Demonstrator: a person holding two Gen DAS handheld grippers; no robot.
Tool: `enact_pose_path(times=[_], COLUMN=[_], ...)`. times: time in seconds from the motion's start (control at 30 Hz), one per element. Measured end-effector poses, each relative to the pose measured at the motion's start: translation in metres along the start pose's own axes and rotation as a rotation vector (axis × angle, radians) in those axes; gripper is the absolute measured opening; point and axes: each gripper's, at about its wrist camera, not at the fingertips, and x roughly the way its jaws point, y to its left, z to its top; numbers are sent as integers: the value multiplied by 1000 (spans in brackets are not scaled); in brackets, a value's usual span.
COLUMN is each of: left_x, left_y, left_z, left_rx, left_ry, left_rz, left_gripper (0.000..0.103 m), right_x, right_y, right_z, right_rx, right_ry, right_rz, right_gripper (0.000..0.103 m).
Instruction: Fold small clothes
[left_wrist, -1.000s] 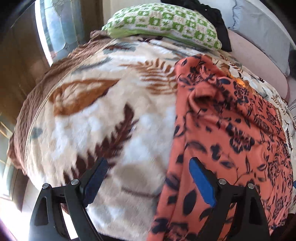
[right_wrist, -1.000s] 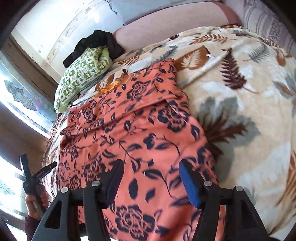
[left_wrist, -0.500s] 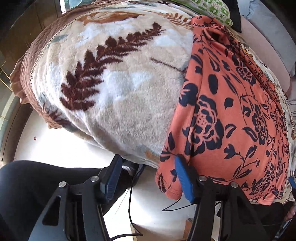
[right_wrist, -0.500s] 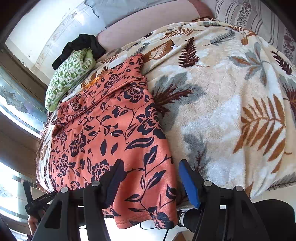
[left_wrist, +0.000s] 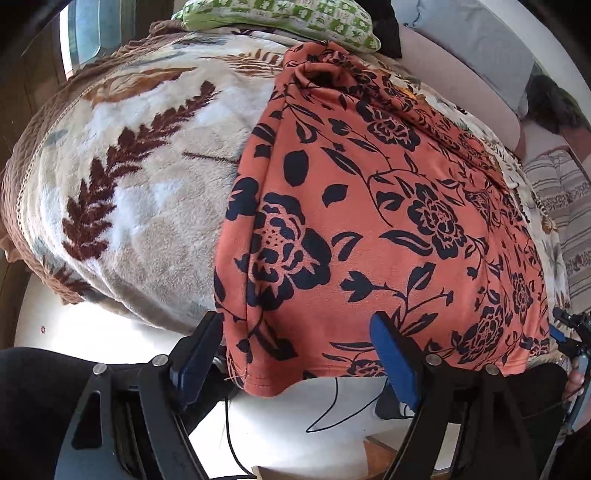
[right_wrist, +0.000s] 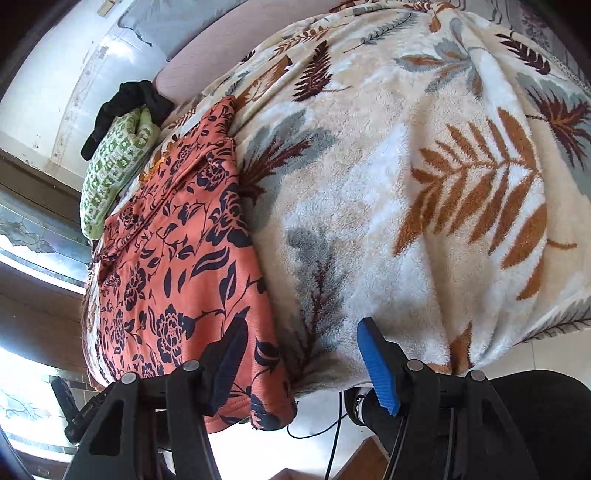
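Two handheld grippers hang at the near edge of a bed, both with jaws spread wide and holding nothing. An orange floral garment lies flat on a leaf-patterned fleece blanket, running from the pillows down to the bed's edge, where its hem droops over the side. The left gripper sits at the hem's left corner, its fingers straddling that corner; whether either pad touches the cloth is hard to say from this angle. The right gripper faces the garment's right corner, its left finger in front of the orange fabric, its blue-padded right finger in front of bare blanket. Beyond the far end of the garment rests a green-and-white patterned pillow with a black cloth heaped behind it against a pink headboard. White floor shows below the bed, crossed by a thin black cable. Dark trouser legs of the person fill the lower corners of both views.
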Motion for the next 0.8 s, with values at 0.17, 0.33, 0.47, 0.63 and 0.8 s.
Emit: enact_pose_path(times=[0.17,0.33,0.47,0.63,0.8], left_x=[22,27,25,30,28], left_y=[-1,18,33,51,73], left_z=[1,-4,-7,-11,-16], left_rx=[-1,-83,-137,-213,-285], left_ry=[68,94,97,143,127], left_rz=[-16,-130,-193,-204,-139], left_gripper=[84,52,40,60,75], right_x=[23,36,29,30,40], right_y=[27,53,61,60,62], right_z=[-15,-34,-35,-29,-31], right_rx=[-65,-208,-232,-211,-176], right_ry=[105,125,128,173,196], right_rz=[67,-110,-126,-138,-140], right_gripper=[63,23,9,13,35])
